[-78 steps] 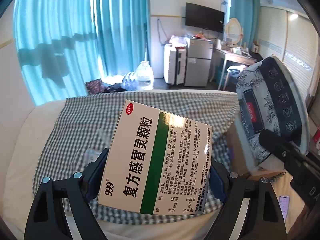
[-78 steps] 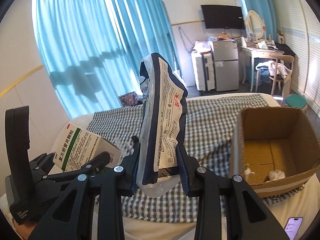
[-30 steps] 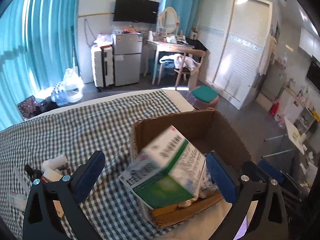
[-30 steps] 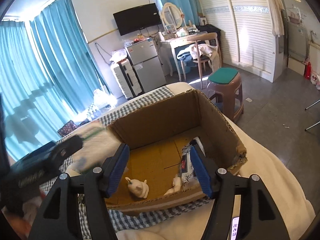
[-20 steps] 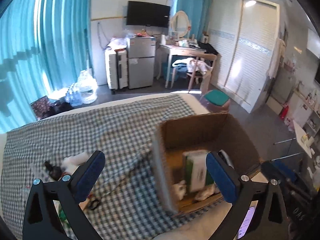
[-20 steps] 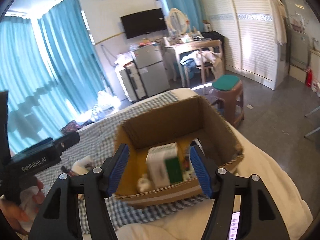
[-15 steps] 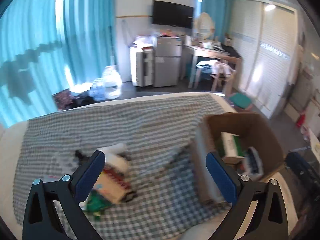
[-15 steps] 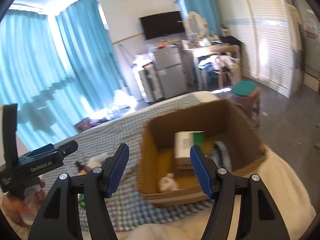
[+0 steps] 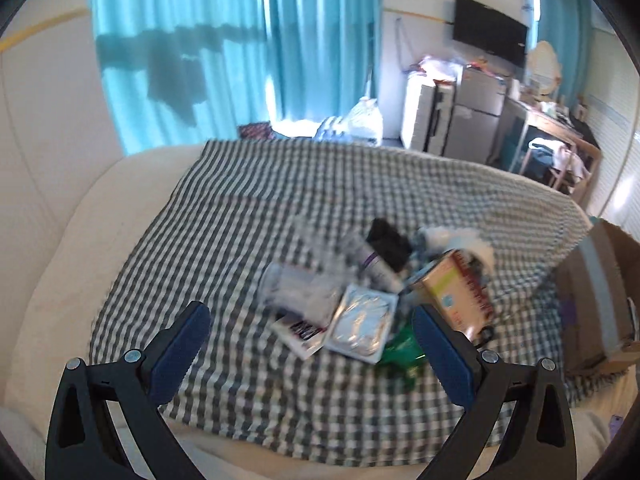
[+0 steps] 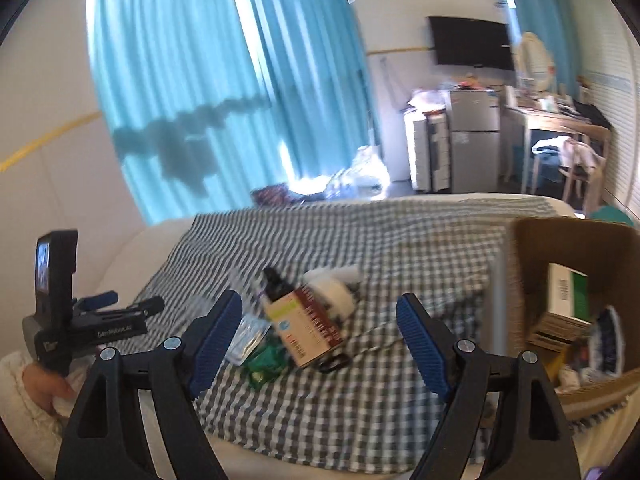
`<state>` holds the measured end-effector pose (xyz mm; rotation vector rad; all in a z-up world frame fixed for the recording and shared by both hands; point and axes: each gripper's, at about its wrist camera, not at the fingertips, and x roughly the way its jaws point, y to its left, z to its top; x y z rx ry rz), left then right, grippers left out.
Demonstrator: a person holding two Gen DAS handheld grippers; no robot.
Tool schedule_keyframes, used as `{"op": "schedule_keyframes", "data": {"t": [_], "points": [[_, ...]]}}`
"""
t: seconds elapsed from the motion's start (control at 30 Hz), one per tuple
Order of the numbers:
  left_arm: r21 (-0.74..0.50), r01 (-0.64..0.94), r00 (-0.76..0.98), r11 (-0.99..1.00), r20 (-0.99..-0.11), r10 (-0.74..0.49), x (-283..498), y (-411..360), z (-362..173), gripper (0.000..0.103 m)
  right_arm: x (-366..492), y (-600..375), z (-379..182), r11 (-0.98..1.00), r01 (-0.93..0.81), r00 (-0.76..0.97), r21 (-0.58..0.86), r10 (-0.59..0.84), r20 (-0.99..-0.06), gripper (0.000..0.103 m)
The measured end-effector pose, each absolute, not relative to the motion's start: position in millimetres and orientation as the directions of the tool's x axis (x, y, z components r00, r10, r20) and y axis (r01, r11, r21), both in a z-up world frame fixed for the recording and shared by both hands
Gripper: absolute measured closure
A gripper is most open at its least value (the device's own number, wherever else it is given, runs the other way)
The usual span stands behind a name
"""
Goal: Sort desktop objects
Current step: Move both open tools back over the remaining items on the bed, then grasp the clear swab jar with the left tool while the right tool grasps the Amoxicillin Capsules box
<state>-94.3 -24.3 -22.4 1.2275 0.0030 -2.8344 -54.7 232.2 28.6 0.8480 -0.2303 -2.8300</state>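
A blurred pile of small objects lies on the checked cloth: a tan and red box (image 9: pixel 456 292) (image 10: pixel 308 328), a silver foil pouch (image 9: pixel 362 328), a green wrapper (image 9: pixel 400 352), a dark dropper bottle (image 10: pixel 276 284) and a white roll (image 10: pixel 332 284). My left gripper (image 9: pixel 310 320) hangs open over the pile's near side, empty. My right gripper (image 10: pixel 318 312) is above the same pile, its jaws opening with nothing between them. The cardboard box (image 10: pixel 572 240) at the right holds a green and white medicine box (image 10: pixel 566 292) and a dark tissue pack (image 10: pixel 608 344).
The checked cloth (image 9: pixel 248 216) covers a cream bed (image 9: pixel 72 264). A hand (image 10: pixel 44 390) holds the left gripper's handle at the left edge of the right wrist view. Scissors (image 10: pixel 334 360) lie beside the tan box. Blue curtains, a fridge and a desk stand behind.
Both grippers let go of the medicine box and the tissue pack into the cardboard box. They then swung left to the pile on the cloth, and the right jaws stand wider.
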Motion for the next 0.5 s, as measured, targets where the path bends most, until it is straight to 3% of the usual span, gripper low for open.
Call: {"op": "schedule_keyframes", "data": {"t": [0.5], "points": [[-0.024,0.036,-0.559,-0.999,-0.829,-0.001,-120.3,-29.4,-107.6,0.000,-166.2,173.5,-97.0,-0.950,0.275,-0.603,0.149,-0.291,-0.743,0.023]]}}
